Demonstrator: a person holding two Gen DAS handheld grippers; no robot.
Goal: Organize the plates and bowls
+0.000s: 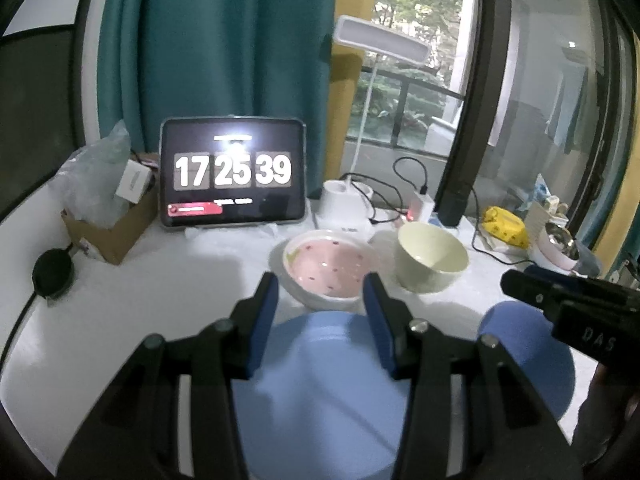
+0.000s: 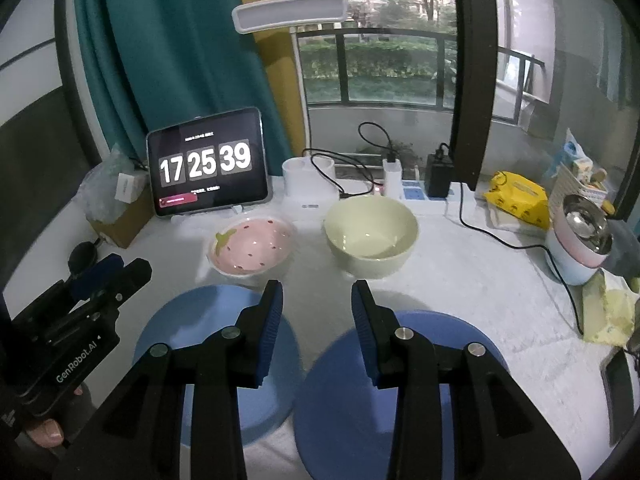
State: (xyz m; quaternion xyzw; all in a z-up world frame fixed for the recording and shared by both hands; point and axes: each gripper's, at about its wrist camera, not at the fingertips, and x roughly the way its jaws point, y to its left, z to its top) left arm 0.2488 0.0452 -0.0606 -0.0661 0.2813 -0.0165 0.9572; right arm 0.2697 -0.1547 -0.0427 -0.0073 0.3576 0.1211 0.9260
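Observation:
Two blue plates lie side by side at the front of the white table: the left plate [image 1: 320, 392] [image 2: 200, 320] and the right plate [image 1: 524, 356] [image 2: 340, 400]. Behind them stand a pink strawberry bowl [image 1: 328, 264] [image 2: 250, 246] and a pale green bowl [image 1: 432, 258] [image 2: 370, 234]. My left gripper [image 1: 320, 292] is open and empty above the left plate. My right gripper [image 2: 317, 300] is open and empty above the gap between the plates. Each gripper shows at the edge of the other's view.
A tablet clock [image 1: 233, 172] [image 2: 208, 168] stands at the back. A cardboard box with plastic [image 1: 108, 208] and a black disc [image 1: 54, 272] sit left. A lamp base [image 2: 308, 184], cables, a yellow pack [image 2: 516, 198] and a steel-lined pot [image 2: 582, 240] sit right.

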